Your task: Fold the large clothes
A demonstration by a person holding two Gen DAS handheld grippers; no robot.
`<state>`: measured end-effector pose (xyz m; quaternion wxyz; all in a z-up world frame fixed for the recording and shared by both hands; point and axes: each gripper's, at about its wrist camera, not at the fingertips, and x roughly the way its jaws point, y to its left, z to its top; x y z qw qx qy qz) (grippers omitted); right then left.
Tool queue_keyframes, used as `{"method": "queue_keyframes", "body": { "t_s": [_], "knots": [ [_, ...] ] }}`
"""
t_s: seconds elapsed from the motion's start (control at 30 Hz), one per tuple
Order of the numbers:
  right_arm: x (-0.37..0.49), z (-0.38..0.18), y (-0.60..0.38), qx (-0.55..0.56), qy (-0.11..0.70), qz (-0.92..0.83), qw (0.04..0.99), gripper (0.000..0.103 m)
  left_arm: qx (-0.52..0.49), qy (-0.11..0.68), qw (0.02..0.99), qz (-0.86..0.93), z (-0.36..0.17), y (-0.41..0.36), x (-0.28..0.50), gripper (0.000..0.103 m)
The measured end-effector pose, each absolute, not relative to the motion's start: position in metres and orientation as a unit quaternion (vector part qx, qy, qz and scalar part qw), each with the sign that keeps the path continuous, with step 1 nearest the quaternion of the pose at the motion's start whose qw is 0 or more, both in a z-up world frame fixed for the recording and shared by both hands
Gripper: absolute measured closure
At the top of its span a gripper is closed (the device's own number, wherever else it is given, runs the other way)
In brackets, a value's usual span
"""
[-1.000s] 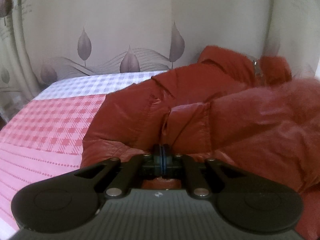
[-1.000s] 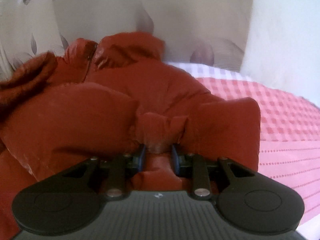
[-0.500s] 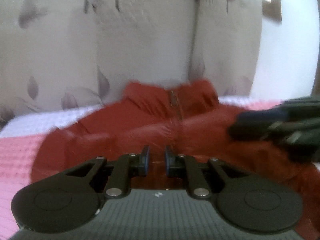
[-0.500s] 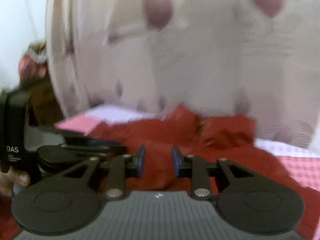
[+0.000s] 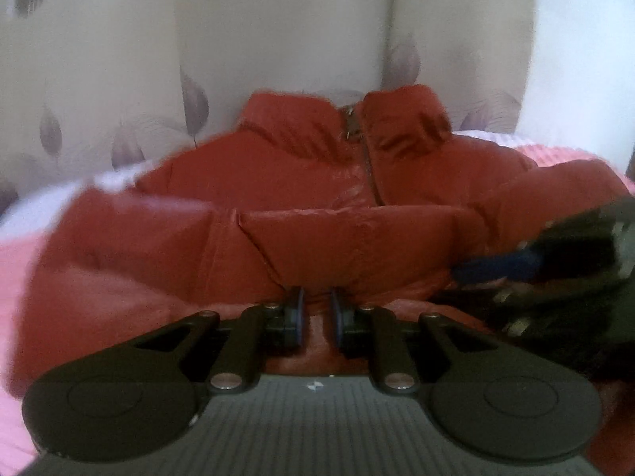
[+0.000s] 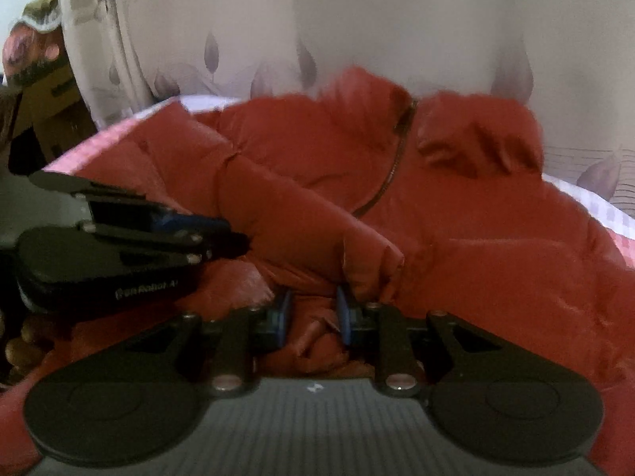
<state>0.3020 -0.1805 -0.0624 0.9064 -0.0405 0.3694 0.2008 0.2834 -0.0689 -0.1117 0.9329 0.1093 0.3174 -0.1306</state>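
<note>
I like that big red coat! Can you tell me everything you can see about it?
The red coat is puffy and shiny, like a padded winter jacket. It lies front up on the pink checked bed cover, with both sleeves folded across its chest. Its stand-up collar points toward the leaf-patterned curtain, and a dark zipper runs down the middle. Both open tongs, left and right, sit at its near edge.

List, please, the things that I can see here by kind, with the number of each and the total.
Red padded jacket: 1
Checked pink bedcover: 1
Leaf-patterned curtain: 1
Hand-held tongs: 2, the left and the right
Total: 5
</note>
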Motion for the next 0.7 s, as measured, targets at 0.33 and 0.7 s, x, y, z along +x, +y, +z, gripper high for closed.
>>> {"method": "queue_keyframes", "body": {
  "t_s": [0.33,0.7],
  "knots": [
    [0.073,0.0,-0.295,0.11,0.236,0.153,0.953,0.004,0.065,0.157,0.974,-0.149,-0.028,0.033,0.104,0.0],
    [-0.077,-0.054,-0.325,0.203,0.291,0.111,0.928,0.004,-0.122,0.298,0.942,-0.1,-0.098,0.15,0.014,0.014]
  ]
}}
